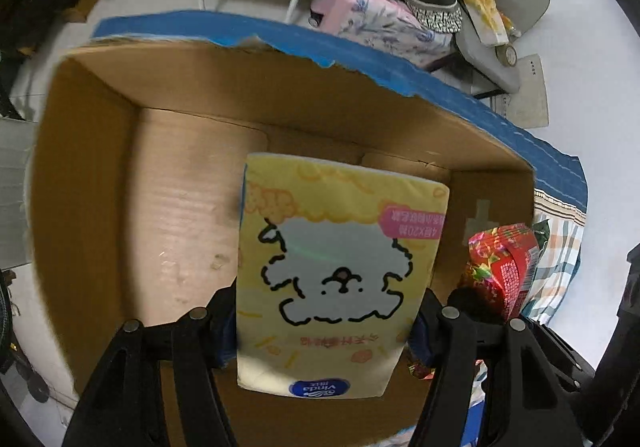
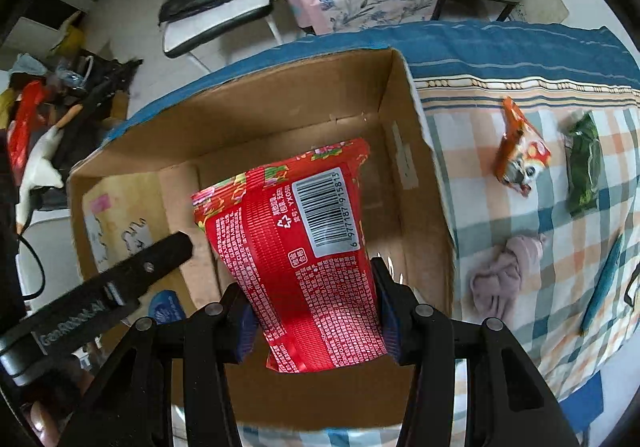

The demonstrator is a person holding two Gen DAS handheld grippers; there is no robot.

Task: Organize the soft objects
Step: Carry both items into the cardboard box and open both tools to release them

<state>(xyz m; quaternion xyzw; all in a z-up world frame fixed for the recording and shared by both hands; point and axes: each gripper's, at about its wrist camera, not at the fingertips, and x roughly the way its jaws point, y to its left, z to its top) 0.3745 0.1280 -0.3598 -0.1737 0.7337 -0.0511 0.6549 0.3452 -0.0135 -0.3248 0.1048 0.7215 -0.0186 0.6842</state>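
Jaws on both sides are clamping soft packs over the open cardboard box (image 1: 92, 175): the left gripper (image 1: 324, 331) is pinching the yellow tissue pack (image 1: 340, 267), the right gripper (image 2: 316, 311) the red snack bag (image 2: 296, 247). Each pack is hanging straight ahead of its jaws, above the box floor. Lowering both closer to the bottom before letting go, and keeping them side by side, should stop either from toppling onto the other.

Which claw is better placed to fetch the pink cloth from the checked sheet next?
The right claw, probably: the pink cloth lies on its side of the cardboard box. It must first drop its red pack.
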